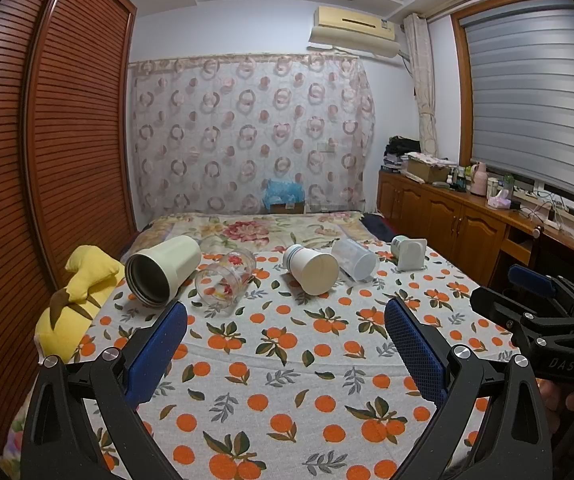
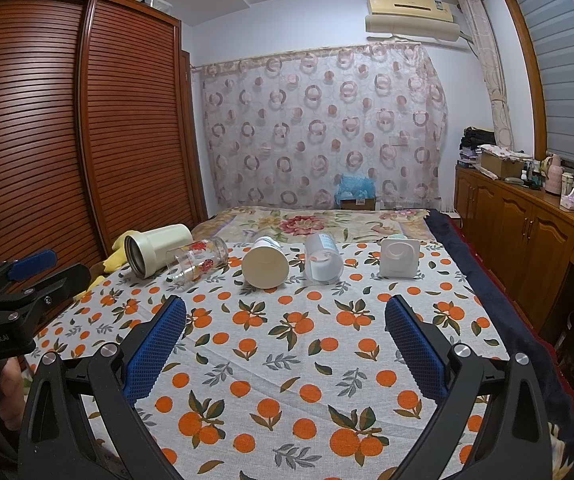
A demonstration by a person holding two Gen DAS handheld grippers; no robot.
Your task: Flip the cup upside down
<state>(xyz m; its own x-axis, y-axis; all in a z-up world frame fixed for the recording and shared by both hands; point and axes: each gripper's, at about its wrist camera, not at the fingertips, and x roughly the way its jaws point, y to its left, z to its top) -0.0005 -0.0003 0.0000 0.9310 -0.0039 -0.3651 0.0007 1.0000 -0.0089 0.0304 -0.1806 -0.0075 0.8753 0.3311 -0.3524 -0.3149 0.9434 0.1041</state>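
Several cups lie on their sides in a row on the orange-print cloth (image 1: 287, 360): a cream steel-lined tumbler (image 1: 163, 270) (image 2: 157, 254), a flowered glass (image 1: 227, 280) (image 2: 197, 262), a white paper cup (image 1: 311, 268) (image 2: 266, 264), a clear plastic cup (image 1: 355, 258) (image 2: 323, 260) and a white square-based cup (image 1: 409, 252) (image 2: 399, 258). My left gripper (image 1: 287, 320) is open and empty, short of the row. My right gripper (image 2: 285, 316) is open and empty, short of the row. Each gripper shows at the other view's edge, the right one in the left wrist view (image 1: 543, 320) and the left one in the right wrist view (image 2: 15, 296).
A yellow plush toy (image 1: 83, 300) lies at the bed's left edge by the slatted wardrobe (image 1: 47, 160). A wooden cabinet (image 2: 527, 232) with clutter runs along the right. A floral quilt (image 2: 319, 224) lies behind the cups.
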